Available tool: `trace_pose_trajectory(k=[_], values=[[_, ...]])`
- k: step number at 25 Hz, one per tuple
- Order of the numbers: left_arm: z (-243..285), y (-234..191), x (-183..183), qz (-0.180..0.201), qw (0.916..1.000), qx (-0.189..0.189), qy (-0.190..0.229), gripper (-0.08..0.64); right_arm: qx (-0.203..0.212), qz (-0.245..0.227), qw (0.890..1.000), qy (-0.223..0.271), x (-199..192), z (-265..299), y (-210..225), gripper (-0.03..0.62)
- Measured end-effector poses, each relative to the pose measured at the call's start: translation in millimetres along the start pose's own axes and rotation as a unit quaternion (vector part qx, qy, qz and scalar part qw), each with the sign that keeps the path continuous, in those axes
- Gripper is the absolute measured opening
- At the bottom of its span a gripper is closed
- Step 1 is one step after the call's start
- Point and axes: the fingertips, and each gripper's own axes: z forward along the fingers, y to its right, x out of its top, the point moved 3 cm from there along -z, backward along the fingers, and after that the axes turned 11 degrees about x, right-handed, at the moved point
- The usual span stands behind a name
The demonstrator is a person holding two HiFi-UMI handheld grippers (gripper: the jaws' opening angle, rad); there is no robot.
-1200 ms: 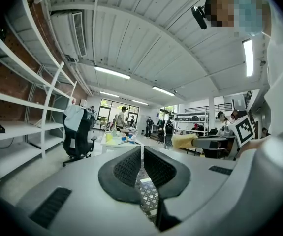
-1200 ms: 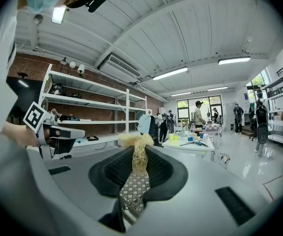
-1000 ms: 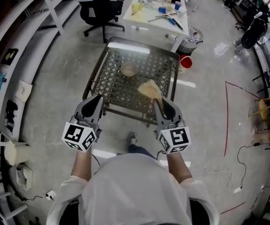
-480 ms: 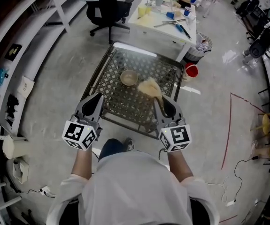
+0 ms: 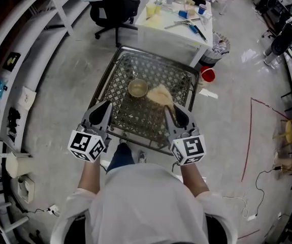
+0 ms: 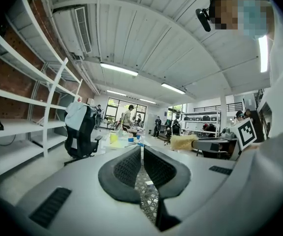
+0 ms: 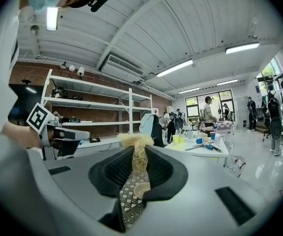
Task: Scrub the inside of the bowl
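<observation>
The small round tan bowl [image 5: 138, 88] sits mouth up in the middle of the frame on the criss-cross metal surface [image 5: 135, 118]. It is round, so it has no long side. My right tongs [image 5: 170, 109] pinch a fluffy yellow scrubber [image 5: 161, 95] just right of it. My left tongs [image 5: 105, 107] are pressed together on nothing. I think I am at the reaching-in step. Next, the scrubber must go down inside the bowl.

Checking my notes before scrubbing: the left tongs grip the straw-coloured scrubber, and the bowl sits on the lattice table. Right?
No: the right tongs grip the scrubber, as the right gripper view shows; the left tongs are shut and empty. The bowl does sit on the lattice table.
</observation>
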Motion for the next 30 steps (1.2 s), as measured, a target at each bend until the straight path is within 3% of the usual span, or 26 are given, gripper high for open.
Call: trace_pose_trajectory(k=[13,30], values=[[80,-31,16,0.011,0.9974,-0.071,-0.012,0.043,-0.061,0.006,0.998,0.005,6,49,30,0.078],[180,-62,23,0.036,0.9870,-0.154,-0.029,0.043,-0.139,0.015,0.990,0.000,4,100,65,0.078]])
